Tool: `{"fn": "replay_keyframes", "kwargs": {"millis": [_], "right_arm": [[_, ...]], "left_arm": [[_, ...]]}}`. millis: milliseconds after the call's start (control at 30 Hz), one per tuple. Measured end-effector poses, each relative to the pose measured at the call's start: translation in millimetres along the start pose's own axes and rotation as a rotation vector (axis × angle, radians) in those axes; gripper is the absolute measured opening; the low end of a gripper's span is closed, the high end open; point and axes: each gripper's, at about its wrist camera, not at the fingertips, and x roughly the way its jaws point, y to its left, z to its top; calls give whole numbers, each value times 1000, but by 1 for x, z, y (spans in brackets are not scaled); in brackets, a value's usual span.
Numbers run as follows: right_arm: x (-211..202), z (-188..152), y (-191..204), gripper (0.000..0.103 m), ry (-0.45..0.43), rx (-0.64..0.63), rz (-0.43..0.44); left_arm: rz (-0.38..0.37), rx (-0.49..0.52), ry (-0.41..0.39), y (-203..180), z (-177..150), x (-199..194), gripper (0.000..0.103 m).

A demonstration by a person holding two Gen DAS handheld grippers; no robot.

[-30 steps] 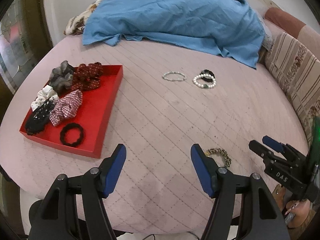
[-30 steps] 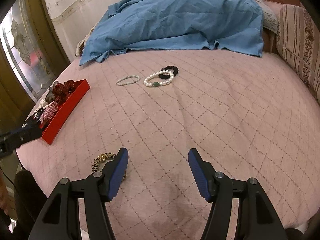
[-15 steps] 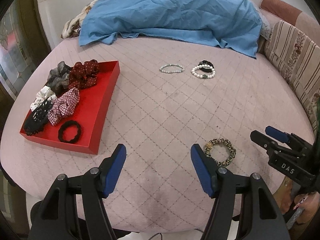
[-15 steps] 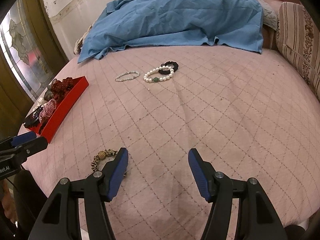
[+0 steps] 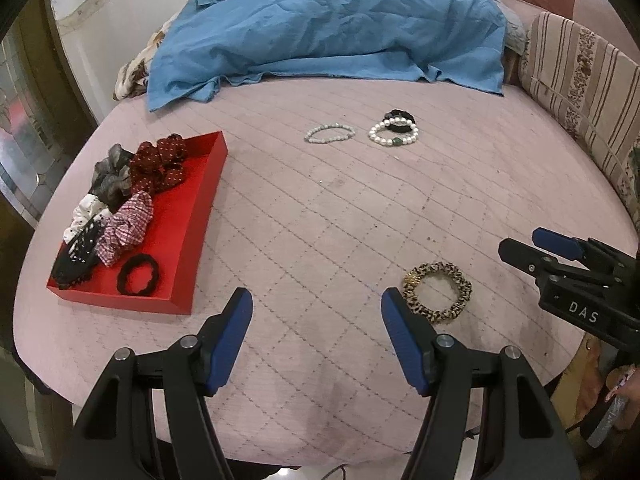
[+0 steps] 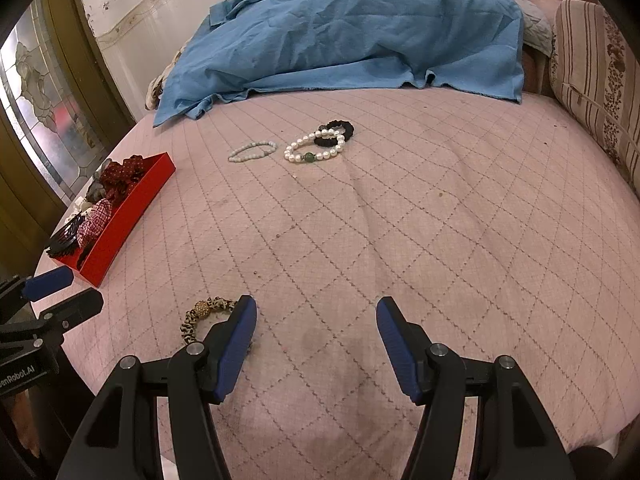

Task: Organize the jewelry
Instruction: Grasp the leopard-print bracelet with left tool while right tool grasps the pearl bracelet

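On the round bed with the pink quilted cover (image 5: 320,220) we have our pieces spread out, and both tools hang above its near edge with nothing in them: the left hand-held gripper (image 5: 316,332) stands about half open over bare quilt, and the right hand-held gripper (image 6: 316,336) is parted just as wide. The shallow red cardboard tray (image 5: 204,200) at the left already carries the fabric scrunchies, a black lace piece and a thin black hair tie (image 5: 140,274), which we judge is where the loose items are being gathered. The leopard-print fabric scrunchie with a gold bead (image 5: 438,292) lies flat just beside the left gripper's right finger, partly hidden behind the right gripper's left finger in the right wrist view, so it seems the nearest thing to collect. Further back, well apart from the tray, lie the small pale beaded bracelet (image 5: 329,134) and the white pearl bracelet with a green bead (image 5: 394,136), the latter overlapping a black scrunchie (image 5: 400,116). A rumpled blue cloth (image 5: 332,28) covers the far side.
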Motion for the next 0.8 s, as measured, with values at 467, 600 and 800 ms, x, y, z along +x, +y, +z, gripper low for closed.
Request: {"fn": "replay_keyframes", "kwargs": {"millis": [467, 600, 800], "right_arm": [[5, -1, -10, 67, 14, 22, -4], [7, -1, -12, 67, 17, 28, -6], [10, -2, -13, 67, 21, 31, -8]], "left_arm": [[-41, 4, 54, -10, -4, 16, 66], [-46, 10, 67, -13, -5, 21, 66], [-87, -1, 84, -15, -7, 27, 66]]}}
